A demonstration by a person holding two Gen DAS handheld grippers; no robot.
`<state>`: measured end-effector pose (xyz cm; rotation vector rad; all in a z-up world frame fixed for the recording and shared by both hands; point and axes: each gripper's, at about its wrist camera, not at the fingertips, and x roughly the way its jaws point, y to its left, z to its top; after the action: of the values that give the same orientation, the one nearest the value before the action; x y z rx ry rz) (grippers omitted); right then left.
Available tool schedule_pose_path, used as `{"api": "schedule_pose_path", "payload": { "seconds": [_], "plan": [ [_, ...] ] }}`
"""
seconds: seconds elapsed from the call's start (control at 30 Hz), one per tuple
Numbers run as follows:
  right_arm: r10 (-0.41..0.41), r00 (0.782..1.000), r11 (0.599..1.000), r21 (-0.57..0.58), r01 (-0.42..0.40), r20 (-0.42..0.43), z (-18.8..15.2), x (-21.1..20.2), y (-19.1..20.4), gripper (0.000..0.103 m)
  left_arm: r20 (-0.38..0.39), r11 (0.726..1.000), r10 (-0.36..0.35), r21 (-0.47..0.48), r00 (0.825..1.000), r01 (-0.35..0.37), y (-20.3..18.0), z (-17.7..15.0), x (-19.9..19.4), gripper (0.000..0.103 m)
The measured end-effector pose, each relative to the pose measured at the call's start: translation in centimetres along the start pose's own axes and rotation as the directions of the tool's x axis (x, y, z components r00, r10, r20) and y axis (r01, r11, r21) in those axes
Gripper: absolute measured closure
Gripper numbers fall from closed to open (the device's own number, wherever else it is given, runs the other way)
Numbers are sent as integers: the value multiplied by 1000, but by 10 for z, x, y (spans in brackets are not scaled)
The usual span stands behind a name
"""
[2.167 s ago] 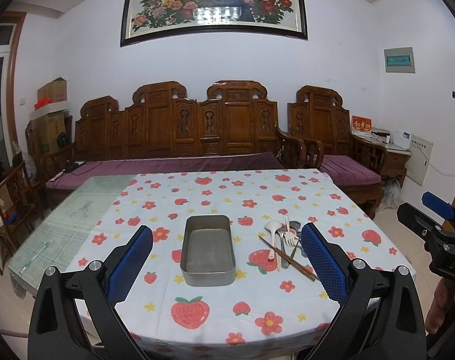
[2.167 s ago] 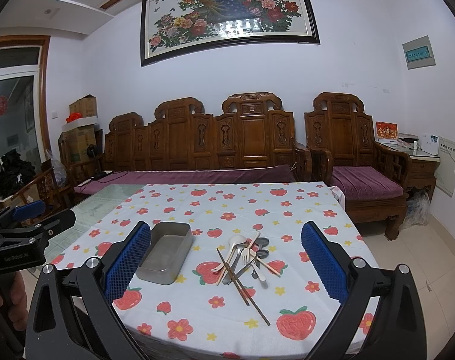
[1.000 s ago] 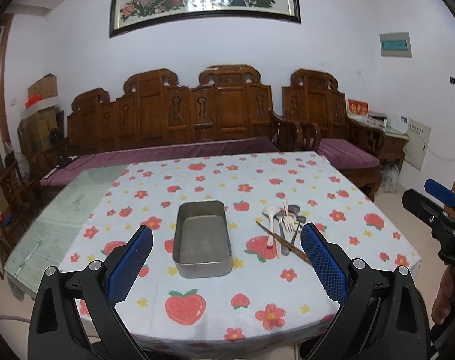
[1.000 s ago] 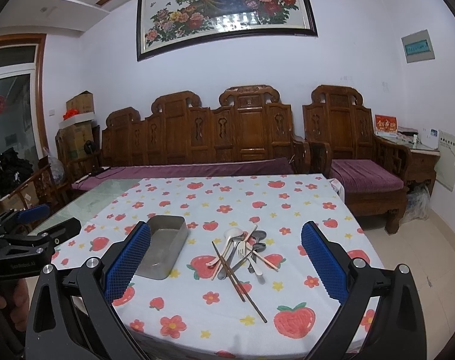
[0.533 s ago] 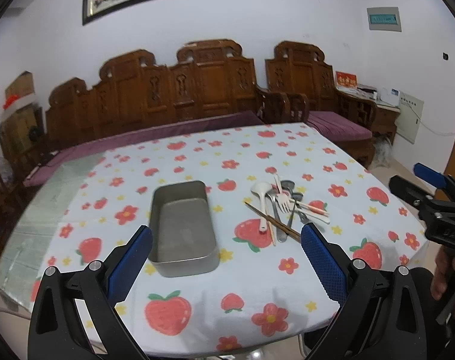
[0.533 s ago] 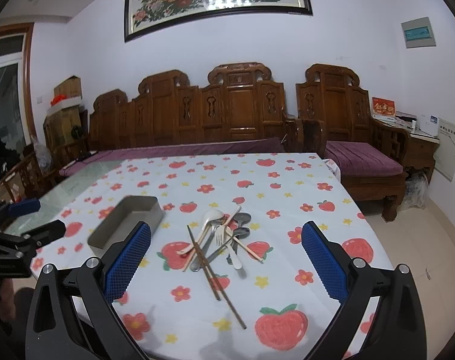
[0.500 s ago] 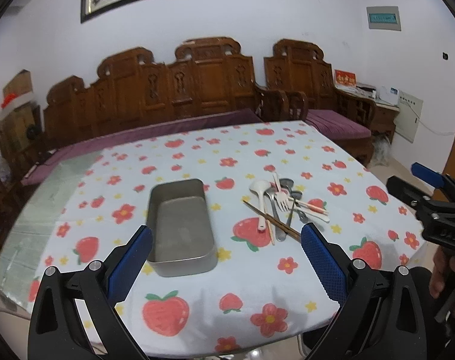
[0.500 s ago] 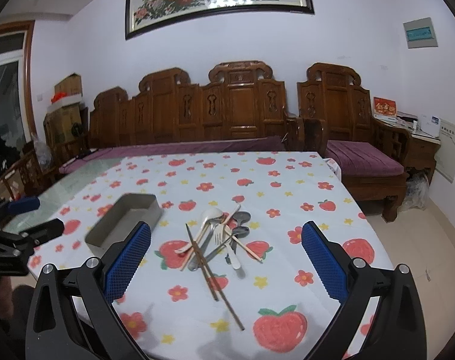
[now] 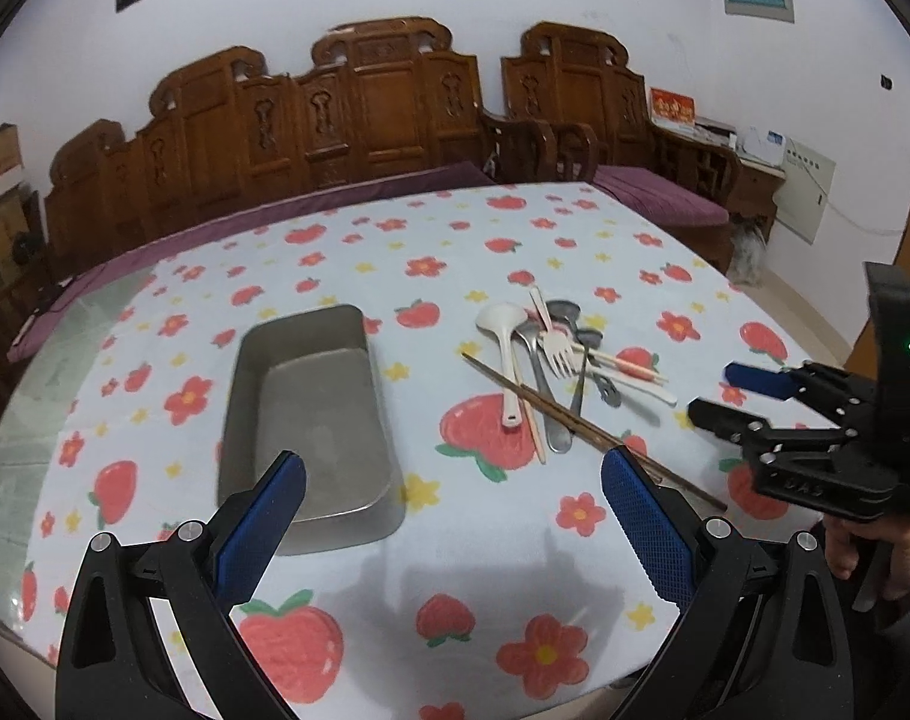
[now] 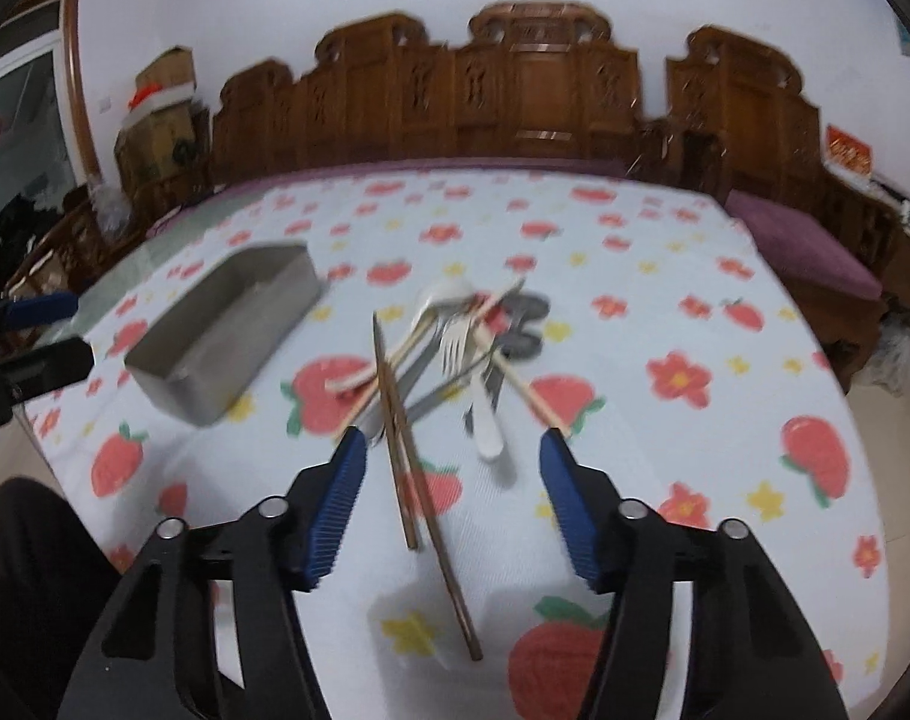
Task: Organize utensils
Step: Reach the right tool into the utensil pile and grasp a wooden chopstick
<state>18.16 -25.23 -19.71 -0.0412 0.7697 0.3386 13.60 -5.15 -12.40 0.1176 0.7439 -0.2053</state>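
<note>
A grey metal tray [image 9: 311, 414] lies empty on the strawberry-print tablecloth [image 9: 515, 228]. To its right is a pile of utensils: a white spoon [image 9: 506, 348], a white fork [image 9: 557, 348], metal spoons and brown chopsticks [image 9: 575, 420]. My left gripper [image 9: 453, 468] hangs open above the tray's near end with nothing between its fingers. My right gripper [image 10: 453, 444] hovers over the near ends of the chopsticks [image 10: 395, 420]. Its jaws are closing, and the pads touch nothing. The tray [image 10: 227, 330] is at the left in the right wrist view, which is blurred.
A carved wooden bench [image 9: 365, 120] with purple cushions runs behind the table. The right gripper [image 9: 713, 389] and the hand holding it [image 9: 875, 552] are at the table's right edge. The left gripper [image 10: 80, 330] is at the left edge.
Both grippers have dropped closer to the table and tilted down. The right gripper's jaws stand much narrower than half a second ago, now over the chopsticks.
</note>
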Motion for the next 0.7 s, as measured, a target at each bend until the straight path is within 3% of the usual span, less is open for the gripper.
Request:
{"api": "schedule_pose_path", "payload": {
  "seconds": [0.27, 0.47, 0.7],
  "plan": [
    [30, 988, 999, -23, -34, -151, -23, 40, -4, 68, -52, 1000, -18, -9, 999, 18, -9, -8, 29, 8],
    [62, 976, 998, -3, -64, -208, -33, 52, -10, 72, -89, 1000, -24, -9, 996, 24, -14, -14, 44, 8],
    [12, 976, 996, -86, -31, -218, -36, 49, -1, 73, -121, 1000, -21, -5, 992, 21, -23, -16, 57, 8]
  ]
}}
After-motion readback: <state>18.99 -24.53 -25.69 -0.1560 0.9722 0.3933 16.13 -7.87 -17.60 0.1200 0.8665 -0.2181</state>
